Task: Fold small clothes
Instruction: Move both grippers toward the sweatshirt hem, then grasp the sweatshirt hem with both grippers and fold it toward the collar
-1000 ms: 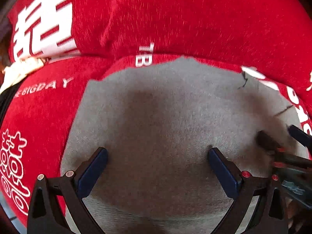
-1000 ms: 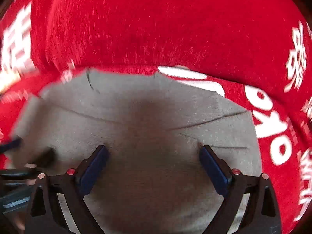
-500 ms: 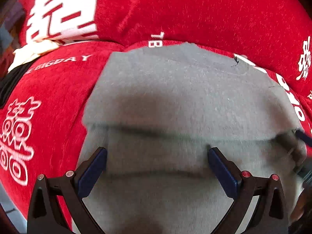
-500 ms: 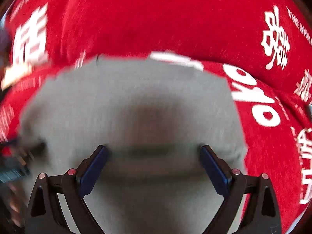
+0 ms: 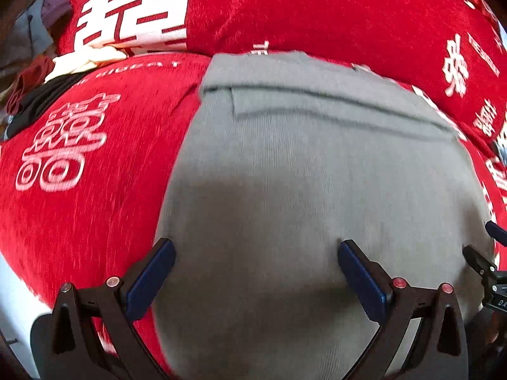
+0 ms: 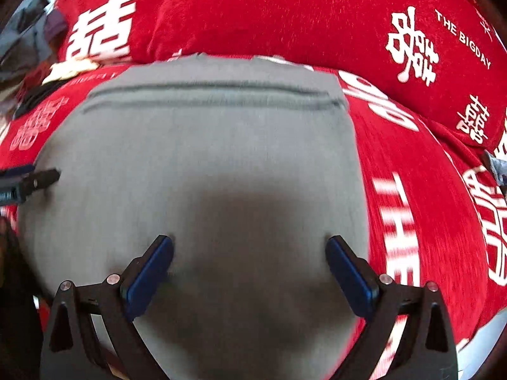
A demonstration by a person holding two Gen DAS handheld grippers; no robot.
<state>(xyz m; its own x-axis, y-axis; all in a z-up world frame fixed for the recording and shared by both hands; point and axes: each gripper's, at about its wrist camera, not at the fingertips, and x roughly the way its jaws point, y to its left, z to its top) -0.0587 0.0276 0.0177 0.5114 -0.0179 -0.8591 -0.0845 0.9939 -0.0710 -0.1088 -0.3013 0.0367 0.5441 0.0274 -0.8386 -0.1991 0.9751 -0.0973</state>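
1. The grey garment (image 5: pixel 317 164) lies flat on a red cover (image 5: pixel 95 164) printed with white characters, its far edge folded into a doubled band just short of a red pillow (image 5: pixel 317 9) behind it.
2. Hard to make out: both views are motion-blurred, the garment's near edge is cut off by the bottom of each picture, and what kind of garment it is cannot be told.
3. At the far left, a small heap of other clothes (image 5: pixel 41 72) is partly cropped by the lens rim.
4. The left gripper (image 5: pixel 256 269) hovers over the garment's near part, its 2 blue pads (image 5: pixel 149 278) spread wide with nothing between them.
5. The right gripper (image 6: pixel 250 266) sits likewise over the grey fabric nearer its right edge, jaws wide apart and empty.
6. Each gripper's tip shows at the other view's side edge, beside the garment's border.
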